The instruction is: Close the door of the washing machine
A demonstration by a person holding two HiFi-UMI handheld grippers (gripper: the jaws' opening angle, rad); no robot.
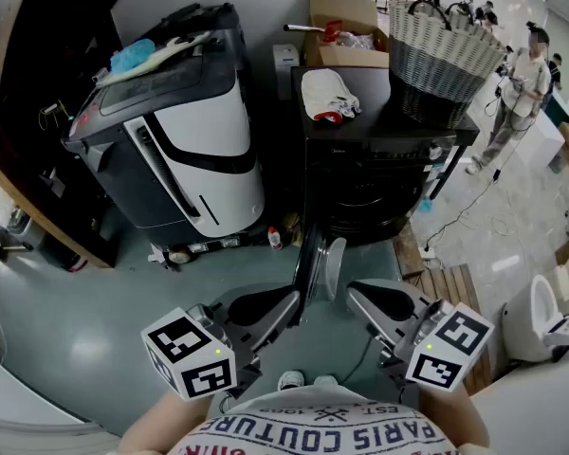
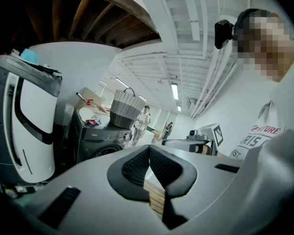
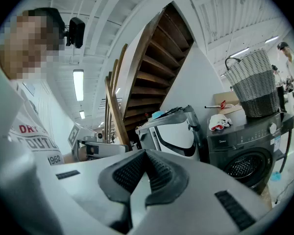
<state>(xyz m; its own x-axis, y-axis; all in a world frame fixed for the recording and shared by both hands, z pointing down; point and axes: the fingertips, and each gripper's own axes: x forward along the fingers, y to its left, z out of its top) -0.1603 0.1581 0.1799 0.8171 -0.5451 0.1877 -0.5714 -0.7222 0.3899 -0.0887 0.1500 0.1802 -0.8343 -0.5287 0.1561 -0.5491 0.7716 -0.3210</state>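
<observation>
The black front-loading washing machine (image 1: 379,173) stands ahead of me. Its round door (image 1: 311,259) hangs open toward me, seen edge-on, with the glass bulge (image 1: 334,265) on its right side. My left gripper (image 1: 292,301) sits just below and left of the door's near edge, shut with nothing in it. To the door's right is my right gripper (image 1: 353,292), also shut and holding nothing. The left gripper view shows its pads (image 2: 137,166) meeting at the tip (image 2: 149,148), with the machine (image 2: 95,143) beyond. The right gripper (image 3: 145,155) view shows the open drum (image 3: 245,165).
A white and grey appliance (image 1: 171,131) stands left of the washer. On the washer's top are a wicker basket (image 1: 436,50) and a white cloth (image 1: 327,93); a cardboard box (image 1: 346,31) sits behind. Small bottles (image 1: 275,238), a wooden pallet (image 1: 450,287), floor cables and a standing person (image 1: 517,83) are nearby.
</observation>
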